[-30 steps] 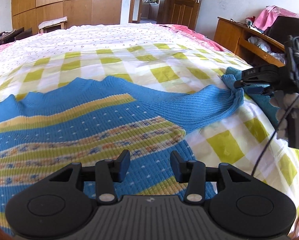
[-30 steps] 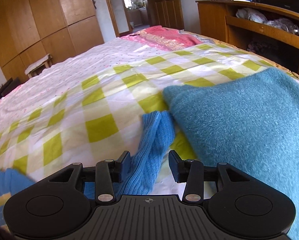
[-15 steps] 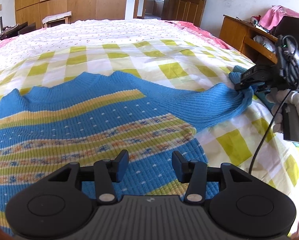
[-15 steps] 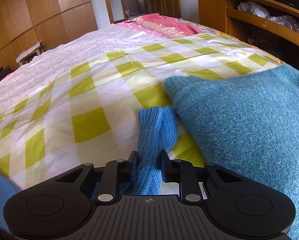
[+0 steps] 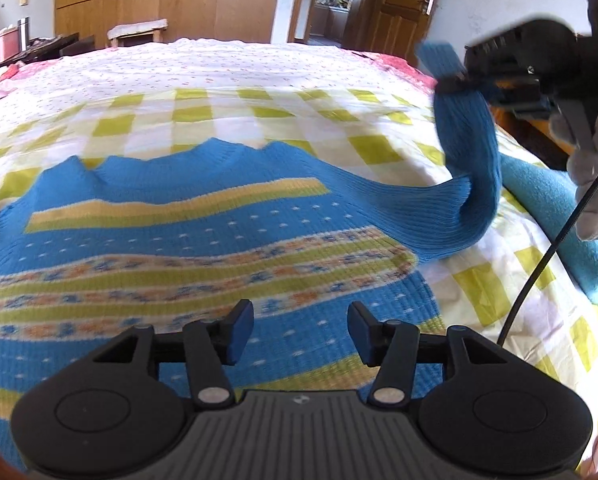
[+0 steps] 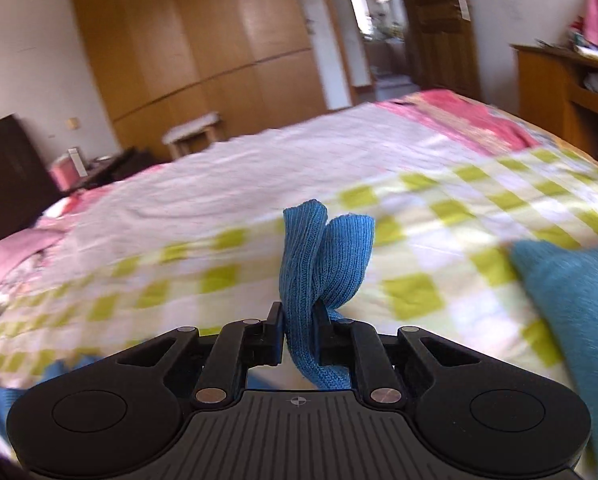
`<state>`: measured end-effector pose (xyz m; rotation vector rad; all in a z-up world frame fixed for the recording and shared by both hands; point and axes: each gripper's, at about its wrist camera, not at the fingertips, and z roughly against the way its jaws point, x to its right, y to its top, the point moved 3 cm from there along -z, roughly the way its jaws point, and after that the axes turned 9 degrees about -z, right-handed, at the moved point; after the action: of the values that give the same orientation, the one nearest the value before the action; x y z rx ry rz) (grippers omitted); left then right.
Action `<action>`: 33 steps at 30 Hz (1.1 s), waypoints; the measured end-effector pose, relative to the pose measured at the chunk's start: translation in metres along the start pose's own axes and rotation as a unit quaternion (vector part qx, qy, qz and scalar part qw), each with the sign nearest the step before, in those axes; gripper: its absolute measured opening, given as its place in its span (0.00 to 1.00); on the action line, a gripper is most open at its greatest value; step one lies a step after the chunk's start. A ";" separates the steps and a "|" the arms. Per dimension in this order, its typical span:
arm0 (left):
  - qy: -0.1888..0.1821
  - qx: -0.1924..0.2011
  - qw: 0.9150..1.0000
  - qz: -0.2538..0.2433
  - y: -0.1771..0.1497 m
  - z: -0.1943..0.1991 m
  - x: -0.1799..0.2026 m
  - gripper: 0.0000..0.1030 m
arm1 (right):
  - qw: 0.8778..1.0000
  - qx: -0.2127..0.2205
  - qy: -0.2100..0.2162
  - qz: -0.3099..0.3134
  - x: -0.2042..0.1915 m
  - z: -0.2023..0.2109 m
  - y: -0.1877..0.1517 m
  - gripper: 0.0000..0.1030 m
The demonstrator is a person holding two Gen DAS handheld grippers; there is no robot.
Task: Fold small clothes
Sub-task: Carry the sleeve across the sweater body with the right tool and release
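Sweater (image 5: 187,240): a small blue ribbed knit with yellow stripes and a patterned band, lying flat on the bed near its front edge, neckline toward the far side.
Sleeve (image 5: 469,160): lifted off the bed in an arc toward the bed's right edge; the cuff (image 6: 323,256) bunches into 2 soft lobes.
Handling: it looks light, limp and stretchy, with no stiffness; it likely drapes and sags wherever unsupported. The ribbing should grip well. Cuffs, hem corners and shoulders seem the best places to hold.
Right gripper (image 6: 299,336): fingers narrow, pinching the sleeve just behind the cuff.
Left gripper (image 5: 301,332): fingers wide, holding nothing, above the sweater's lower body.
Bedsheet (image 5: 235,120): thin cotton, white with yellow-green checks, slightly wrinkled.
Teal garment (image 6: 571,304): fuzzy, thicker fabric at the bed's right edge.
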<state>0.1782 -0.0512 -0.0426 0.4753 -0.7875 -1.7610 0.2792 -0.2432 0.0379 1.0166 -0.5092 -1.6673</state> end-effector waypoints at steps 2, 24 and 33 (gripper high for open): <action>0.005 0.003 1.000 0.008 -0.004 0.007 -0.009 0.55 | 0.999 -0.007 0.031 0.022 -0.032 0.001 -0.007 0.12; 0.067 0.039 0.994 0.074 -0.077 0.062 -0.118 0.57 | 0.961 -0.111 0.109 0.231 -0.221 -0.063 -0.174 0.12; 0.060 0.044 0.992 0.098 -0.084 0.068 -0.134 0.57 | 0.948 -0.104 0.114 0.277 -0.237 -0.063 -0.193 0.15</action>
<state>0.1200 0.1089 -0.0632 0.5403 -0.8008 -1.5074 0.2388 0.0526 -0.0545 0.8025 -0.4071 -1.0623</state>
